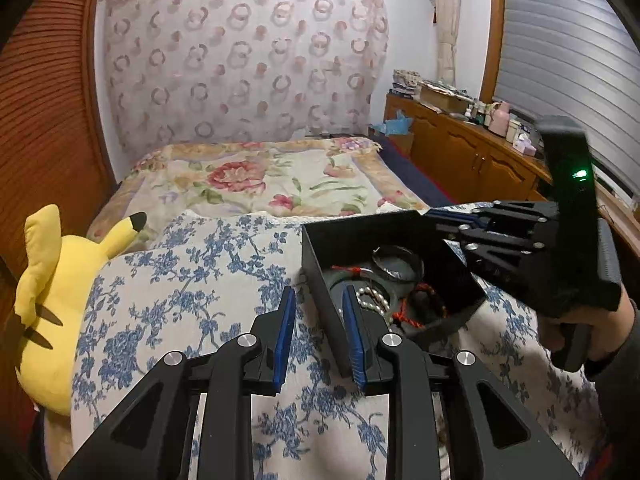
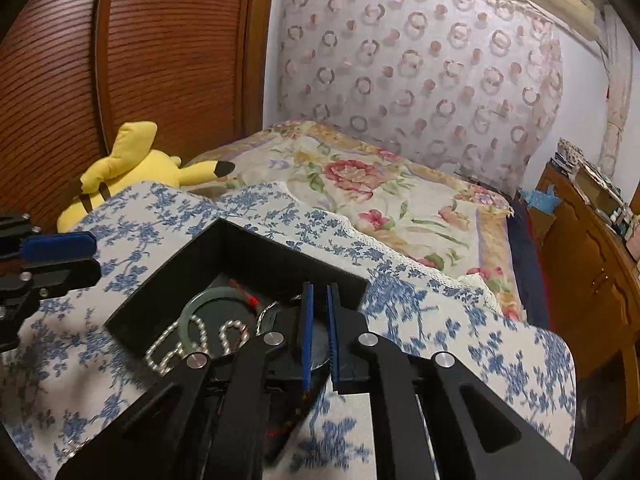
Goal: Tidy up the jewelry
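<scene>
The black box of jewelry sits just right of the left gripper, whose jaws are apart and empty, while the right gripper is nearly shut at the box's far wall.

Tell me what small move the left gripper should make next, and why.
Probably draw the left gripper back clear of the black box: its jaws stand open astride the near wall, gripping nothing, and the pearl strand lies inside with the jade bangle.
</scene>
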A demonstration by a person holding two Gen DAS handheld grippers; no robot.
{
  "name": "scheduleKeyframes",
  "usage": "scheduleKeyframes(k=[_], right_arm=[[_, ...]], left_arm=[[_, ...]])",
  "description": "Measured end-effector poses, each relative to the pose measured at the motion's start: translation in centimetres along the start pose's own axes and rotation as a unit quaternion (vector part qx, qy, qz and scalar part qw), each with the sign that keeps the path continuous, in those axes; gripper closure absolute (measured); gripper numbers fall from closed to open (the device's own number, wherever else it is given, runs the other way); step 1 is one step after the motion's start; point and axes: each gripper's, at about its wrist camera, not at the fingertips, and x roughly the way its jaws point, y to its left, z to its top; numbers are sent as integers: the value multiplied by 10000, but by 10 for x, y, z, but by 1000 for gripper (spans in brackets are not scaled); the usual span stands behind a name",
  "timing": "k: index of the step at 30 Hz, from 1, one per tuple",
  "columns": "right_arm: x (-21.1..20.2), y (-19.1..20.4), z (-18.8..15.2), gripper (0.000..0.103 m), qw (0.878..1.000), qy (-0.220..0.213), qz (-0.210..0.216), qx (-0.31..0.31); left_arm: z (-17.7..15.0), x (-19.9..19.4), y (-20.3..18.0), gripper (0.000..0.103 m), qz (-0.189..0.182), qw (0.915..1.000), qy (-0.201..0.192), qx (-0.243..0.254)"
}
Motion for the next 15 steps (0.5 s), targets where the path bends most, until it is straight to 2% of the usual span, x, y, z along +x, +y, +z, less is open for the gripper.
scheduleKeyframes(k=[3, 5, 9, 15], right_arm=[[-23, -1, -12, 94, 9999, -104, 35, 104], [-36, 0, -20, 94, 9997, -154, 42, 161], [-63, 1, -39, 94, 9994, -196, 74, 291], [-101, 13, -74, 94, 9987, -208, 164, 431]], left_arm=[[-8, -9, -3, 78, -30, 10000, -17, 8], [-15, -16, -6, 72, -50, 10000, -39, 17], [-29, -31, -14, 69, -88, 9999, -54, 57], [-51, -51, -25, 56, -162, 9998, -81, 108]])
